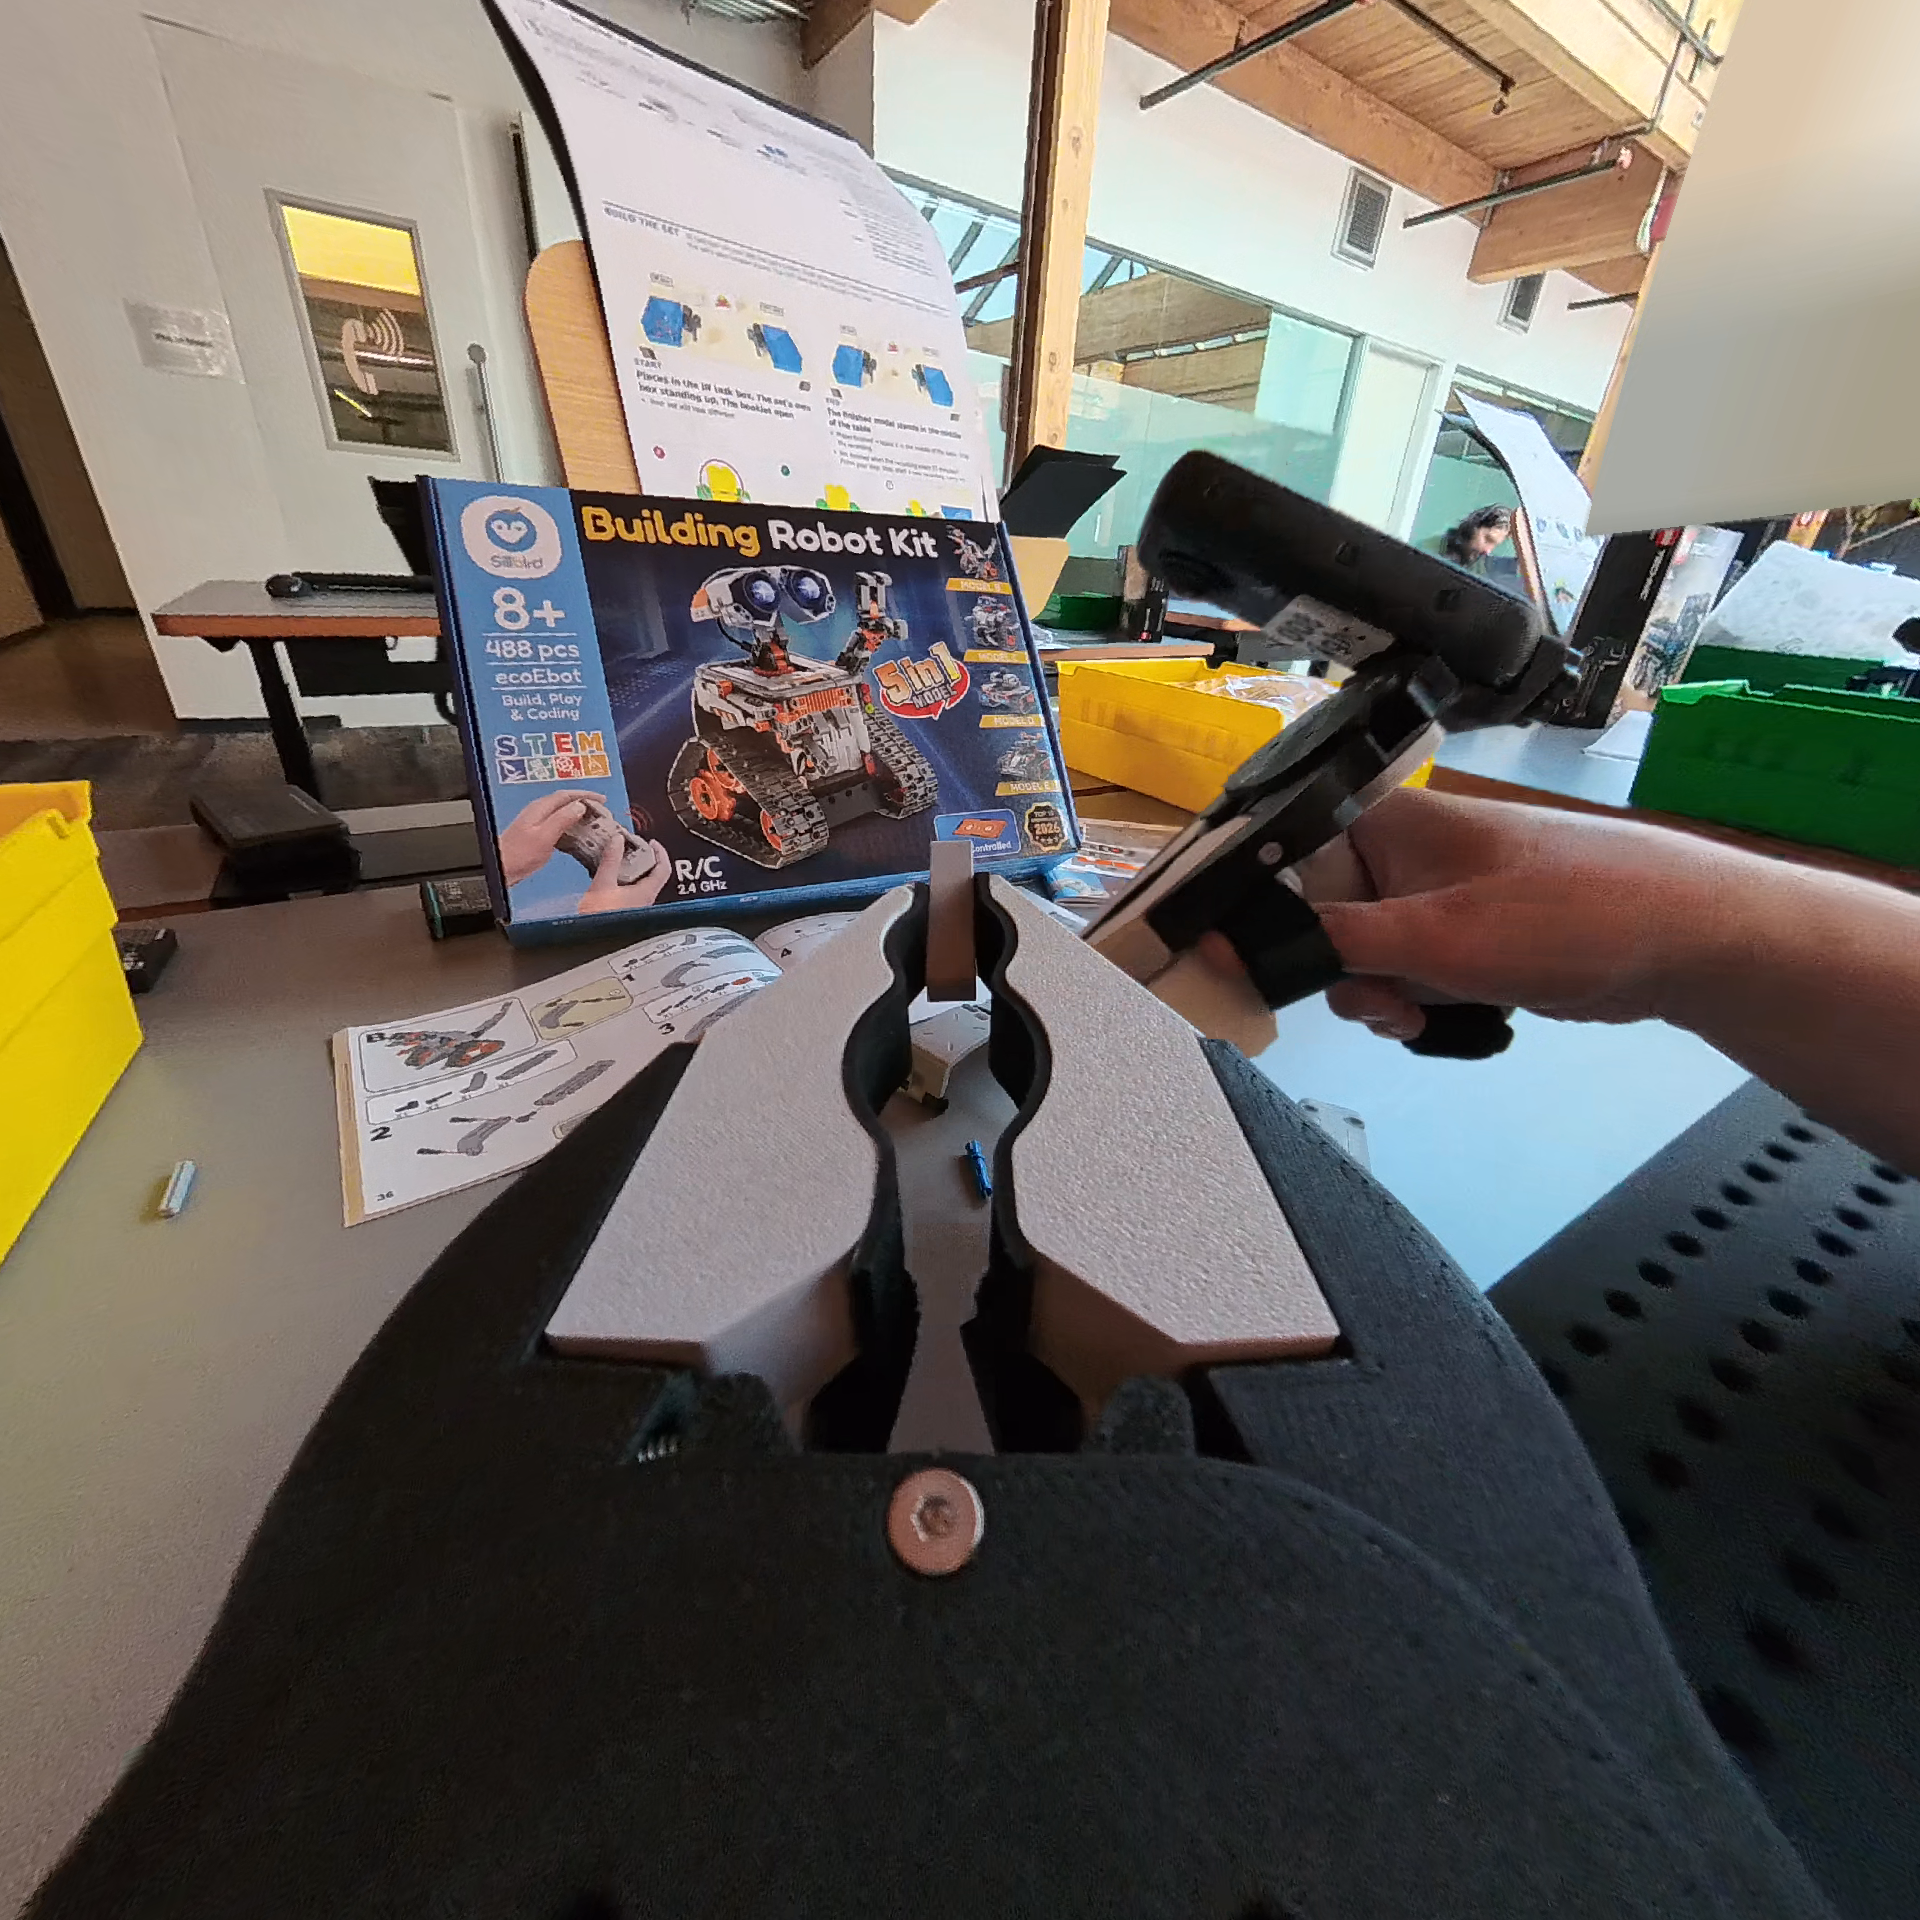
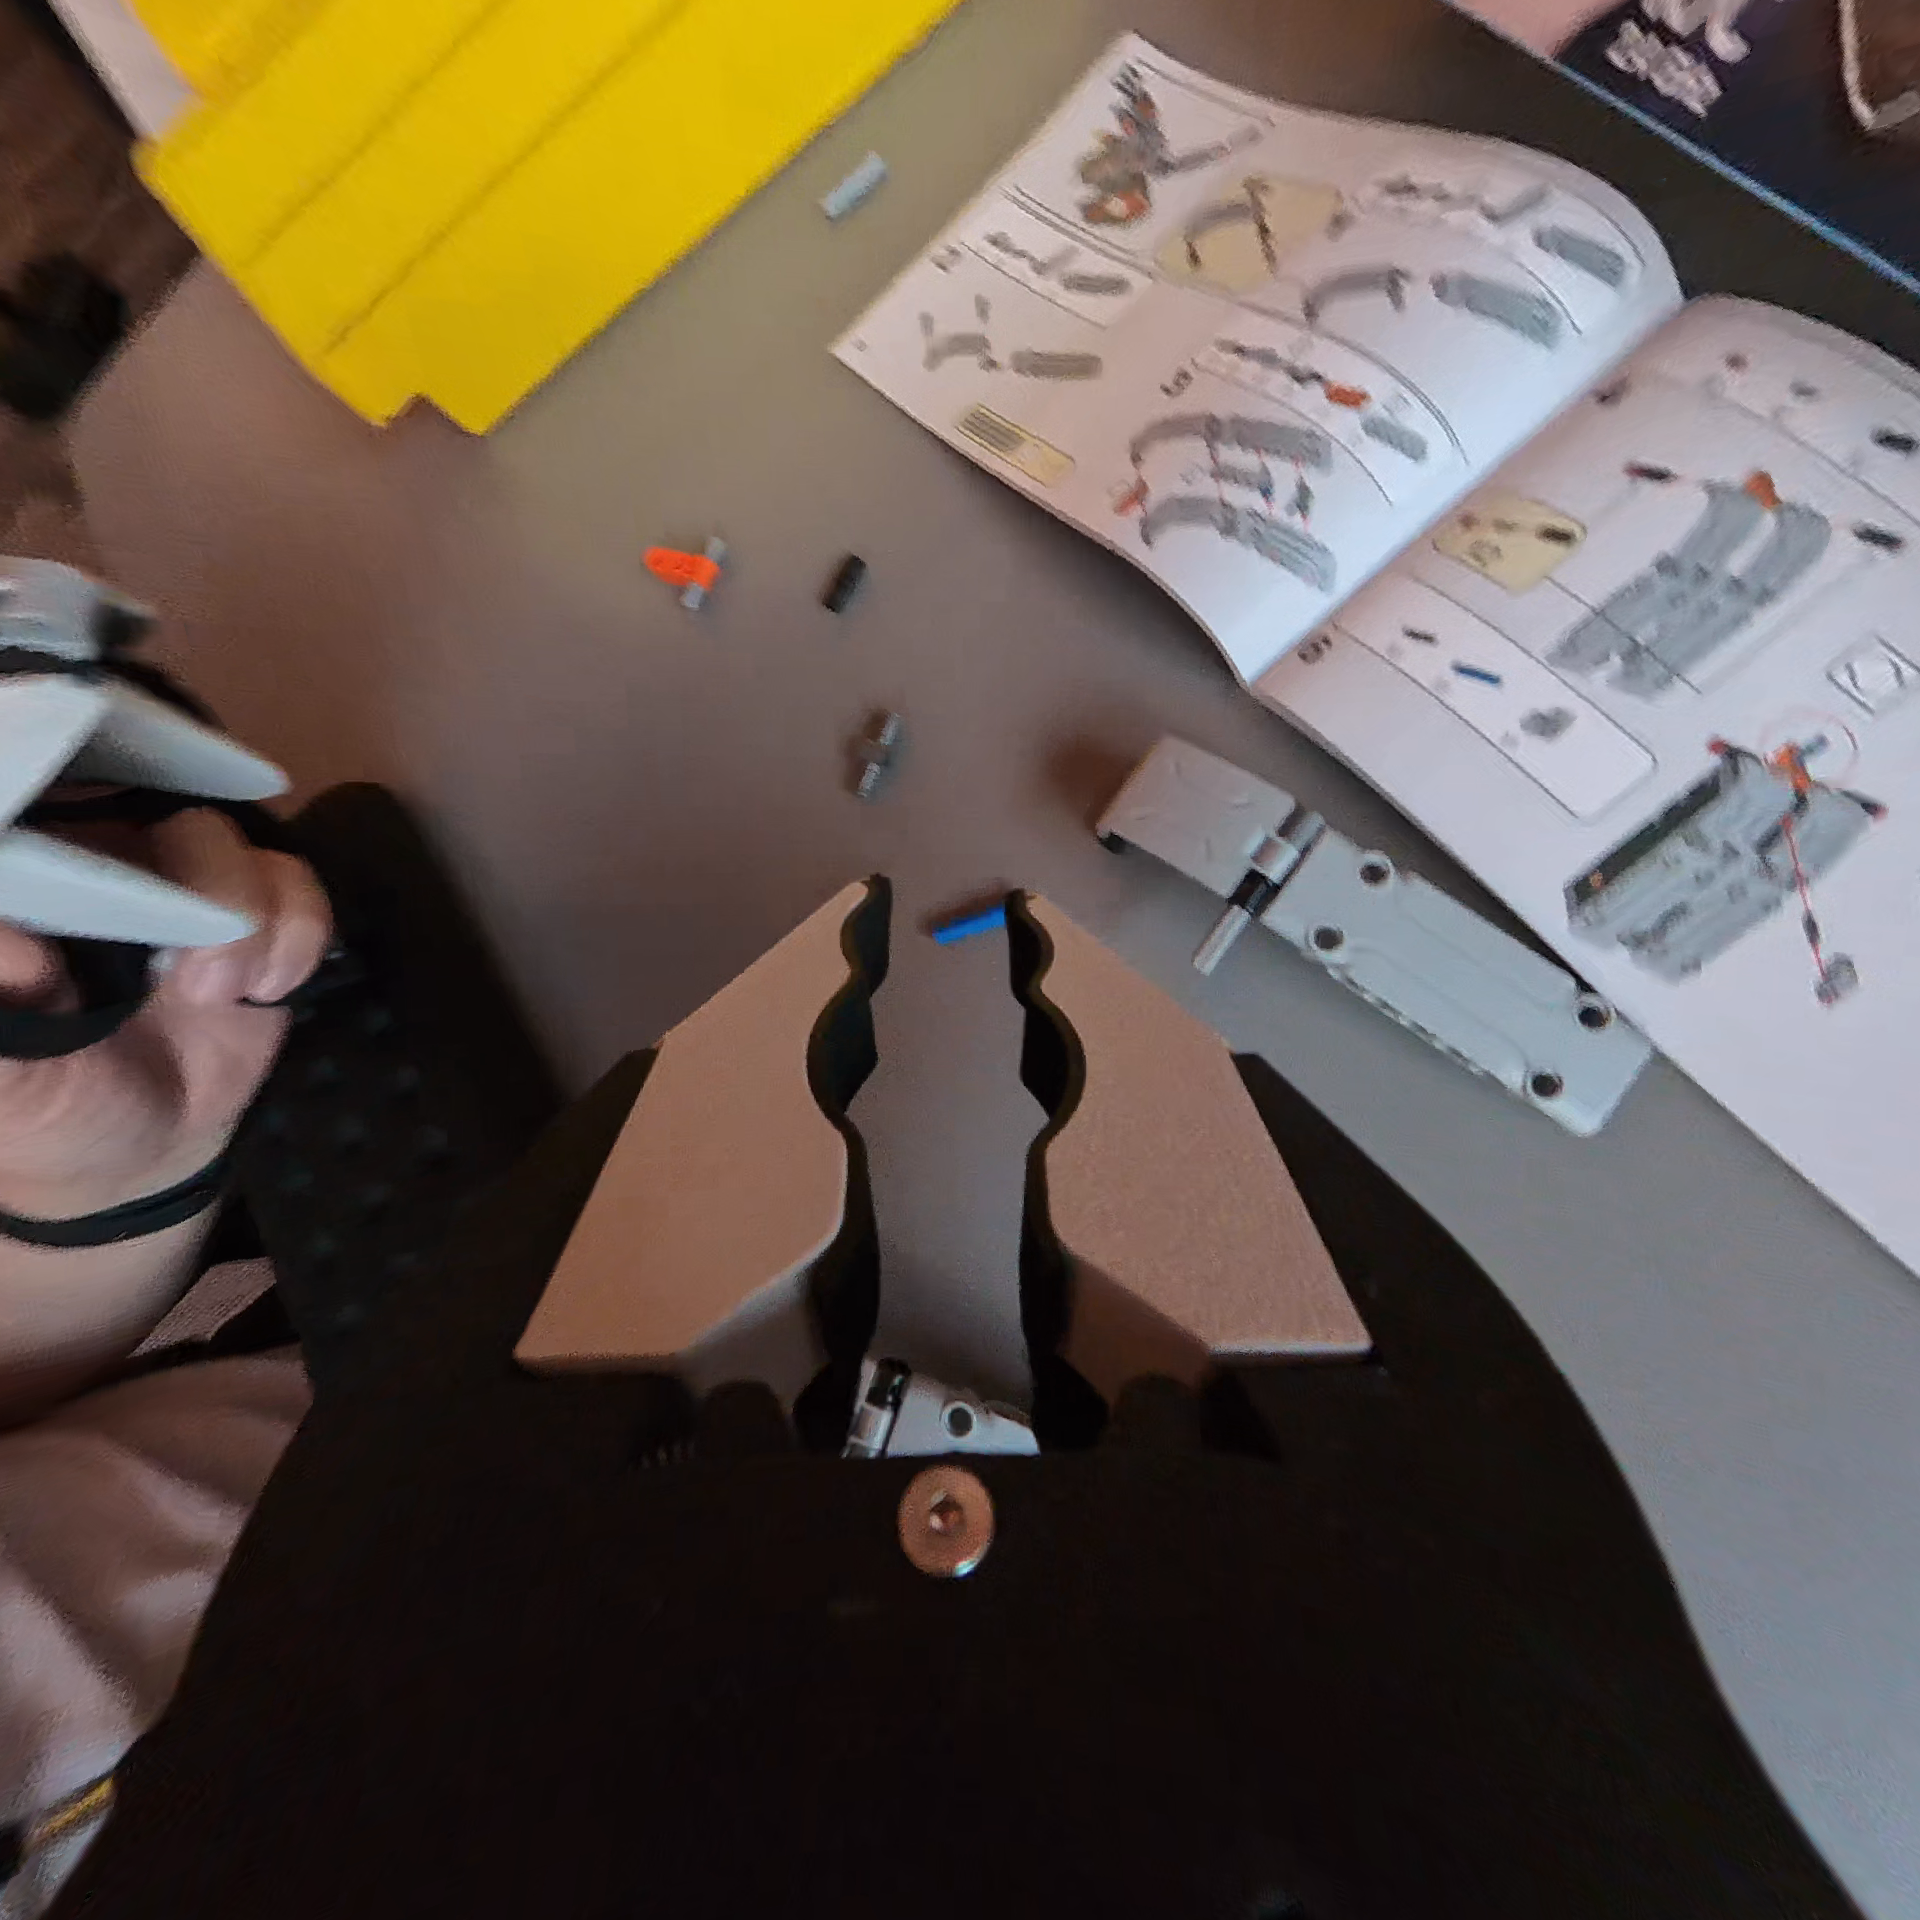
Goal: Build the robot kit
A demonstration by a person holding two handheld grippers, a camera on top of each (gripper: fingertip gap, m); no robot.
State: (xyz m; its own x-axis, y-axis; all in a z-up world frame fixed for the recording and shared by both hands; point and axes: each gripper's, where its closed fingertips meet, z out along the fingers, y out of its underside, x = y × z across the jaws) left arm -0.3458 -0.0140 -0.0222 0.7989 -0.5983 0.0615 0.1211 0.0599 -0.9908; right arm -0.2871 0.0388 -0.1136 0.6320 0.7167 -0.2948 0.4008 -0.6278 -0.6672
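My left gripper [image 1: 951,914] is shut on a small flat grey piece [image 1: 951,930], held upright between its fingertips above the grey table [image 1: 260,1351]. Below it lie a white part [image 1: 940,1044] and a blue pin [image 1: 977,1169]. My right gripper [image 2: 948,906] is open and low over the table, with the blue pin [image 2: 971,923] lying between its tips, close to the right one. It also shows in the left wrist view [image 1: 1132,940], held by a hand [image 1: 1507,914]. A grey hinged assembly [image 2: 1382,935] lies to its right.
An open instruction booklet [image 2: 1455,468] lies beyond the assembly. A robot kit box [image 1: 748,696] stands behind. Loose parts lie ahead: an orange piece [image 2: 681,566], a black pin [image 2: 844,582], a grey connector [image 2: 878,753]. A yellow bin [image 2: 468,187] is at the far left. A perforated black mat [image 1: 1745,1351] lies at the right. My right fingertips sit around 12 cm from my left ones.
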